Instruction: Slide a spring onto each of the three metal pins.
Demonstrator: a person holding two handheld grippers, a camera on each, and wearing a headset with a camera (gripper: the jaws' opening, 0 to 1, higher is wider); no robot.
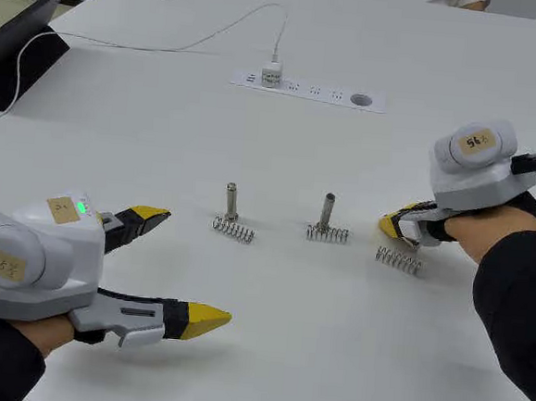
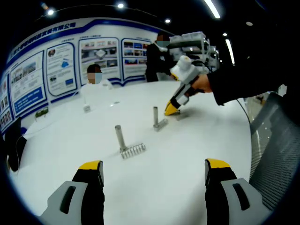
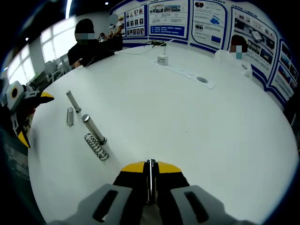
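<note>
Two metal pins stand upright on the white table, the left pin (image 1: 232, 200) and the middle pin (image 1: 327, 210). A spring (image 1: 233, 228) lies at the foot of the left pin, and another spring (image 1: 329, 233) at the foot of the middle one. A third spring (image 1: 399, 259) lies further right, just below my right gripper (image 1: 394, 225). That gripper (image 3: 150, 168) is shut on a third metal pin (image 3: 150, 183), held between its yellow tips. My left gripper (image 1: 184, 266) rests open at the near left, its jaws wide apart (image 2: 154, 187), pointing at the pins (image 2: 120, 137).
A white power strip (image 1: 309, 89) with a plugged charger and cable lies at the back of the table. A black device (image 1: 15, 46) sits at the far left edge. In the gripper views, people sit or stand along the far sides of the table.
</note>
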